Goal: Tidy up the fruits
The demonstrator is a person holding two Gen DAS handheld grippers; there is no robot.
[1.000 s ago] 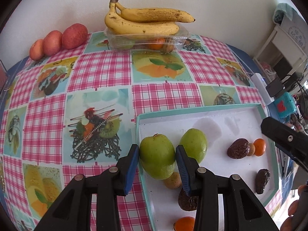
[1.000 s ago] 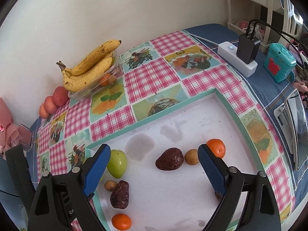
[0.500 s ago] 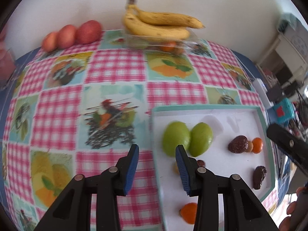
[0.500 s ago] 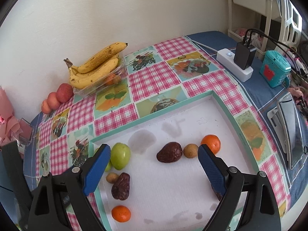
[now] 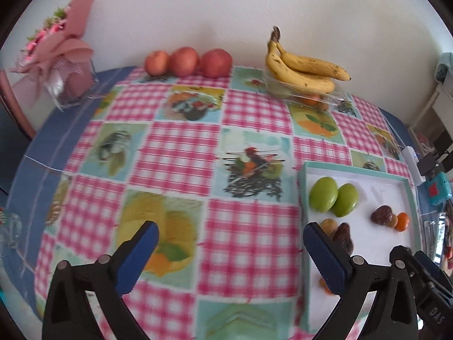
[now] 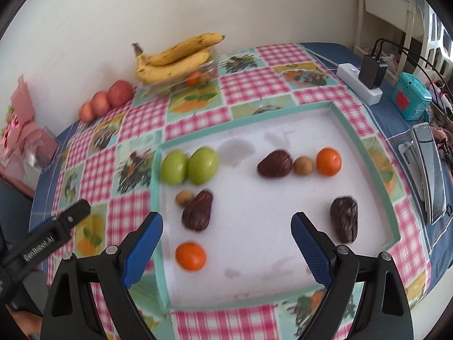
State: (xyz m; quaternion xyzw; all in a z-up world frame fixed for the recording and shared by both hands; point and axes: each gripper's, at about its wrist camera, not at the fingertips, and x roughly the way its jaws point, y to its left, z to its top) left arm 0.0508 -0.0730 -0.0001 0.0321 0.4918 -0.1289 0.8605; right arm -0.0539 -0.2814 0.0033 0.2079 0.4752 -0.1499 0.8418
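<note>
A teal-rimmed white tray (image 6: 365, 153) (image 5: 307, 187) holds two green fruits (image 6: 189, 165) (image 5: 333, 196) side by side at its far left. Also on it lie three dark brown fruits (image 6: 198, 210), two oranges (image 6: 328, 161) and two small tan fruits (image 6: 303, 165). My left gripper (image 5: 229, 250) hangs open and empty over the checked tablecloth, left of the tray. My right gripper (image 6: 226, 243) is open and empty above the tray's near half. Bananas (image 5: 304, 69) (image 6: 177, 56) rest on a clear box at the back, and three red apples (image 5: 187, 61) (image 6: 106, 99) line the wall.
A pink wrapped bouquet (image 5: 53, 59) stands at the back left corner. On the right sit a white power strip with a black plug (image 6: 365, 80), a teal box (image 6: 410, 100) and a phone on a stand (image 6: 430, 175). A glass (image 5: 8, 232) is at the left edge.
My left gripper let go of a green fruit, opened wide and drew back to the left off the tray. The two green fruits now lie together. My right gripper backed up a little.
</note>
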